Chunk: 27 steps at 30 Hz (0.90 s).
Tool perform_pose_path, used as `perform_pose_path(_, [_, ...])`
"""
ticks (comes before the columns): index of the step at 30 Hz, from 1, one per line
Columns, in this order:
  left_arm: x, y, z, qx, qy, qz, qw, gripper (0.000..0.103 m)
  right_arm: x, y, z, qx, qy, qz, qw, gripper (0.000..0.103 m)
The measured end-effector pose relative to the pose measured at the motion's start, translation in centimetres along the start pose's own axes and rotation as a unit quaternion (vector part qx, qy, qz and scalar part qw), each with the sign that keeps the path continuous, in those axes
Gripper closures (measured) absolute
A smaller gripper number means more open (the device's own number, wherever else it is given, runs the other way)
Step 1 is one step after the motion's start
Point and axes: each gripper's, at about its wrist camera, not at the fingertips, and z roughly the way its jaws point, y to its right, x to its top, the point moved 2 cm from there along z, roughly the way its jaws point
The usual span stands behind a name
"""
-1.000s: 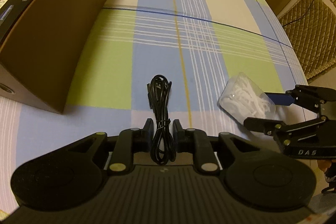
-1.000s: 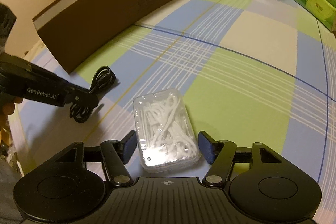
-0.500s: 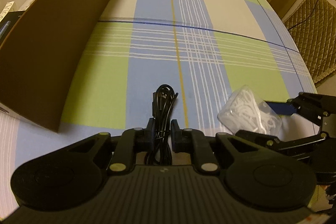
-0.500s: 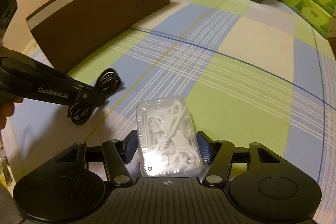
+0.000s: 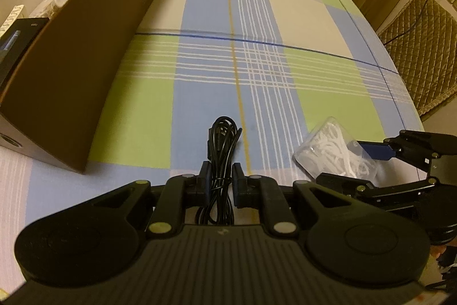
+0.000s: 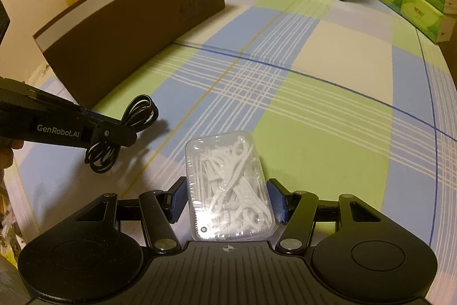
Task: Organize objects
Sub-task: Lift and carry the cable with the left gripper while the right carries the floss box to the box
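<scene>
So both pickups look done, nothing stowed yet. My left gripper [image 5: 220, 182] is pinched tight on the coiled black USB cable [image 5: 221, 145]; the coil sticks out past the pads toward the far side and its tail loops back under the gripper body. From the right wrist cam the cable seems to hang clear of the plaid tablecloth [image 6: 328, 105], w/ a shadow beside it, though I can't be sure the low loop is off the cloth. My right gripper [image 6: 225, 199] has its fingers clamped on the long sides of the clear plastic box of white floss picks [image 6: 228, 185], roughly halfway open because the box is wide. Whether that box is lifted or resting on the cloth I can't tell from either view.

Destination is, I reckon, the brown cardboard box [image 5: 85, 62] at the far left, standing open at the top; a few items show behind its wall, but I can't read them well. The cable is near its front corner, the floss box further right.

Left to do: carry both over the wall, release, check neither snags.
</scene>
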Motion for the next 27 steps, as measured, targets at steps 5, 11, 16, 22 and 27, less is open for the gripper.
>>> perform_pose_path(5, [0.2, 0.0, -1.2, -0.007, 0.010, -0.001, 0.9999, 0.092, 0.9, -0.4, -0.9, 0.004, 0.014, 0.005, 1.000, 0.047])
perform_pose_path(11, [0.8, -0.4, -3.6, -0.021, 0.032, -0.002, 0.9993, 0.092, 2.5, -1.4, -2.2, 0.013, 0.035, 0.007, 0.999, 0.047])
perform_pose_path(16, [1.9, -1.3, -6.2, -0.026, 0.060, -0.003, 0.9978, 0.092, 5.3, -3.2, -2.9, 0.033, 0.059, 0.008, 0.998, 0.047])
perform_pose_path(22, [4.0, -4.5, -10.2, -0.015, 0.102, -0.015, 0.9945, 0.092, 10.1, -7.0, -3.0, 0.077, 0.091, 0.009, 0.993, 0.047])
perform_pose_path(27, [6.1, -8.7, -12.5, 0.012, 0.128, -0.026, 0.9914, 0.092, 14.7, -10.9, -1.6, 0.108, 0.110, 0.007, 0.988, 0.047])
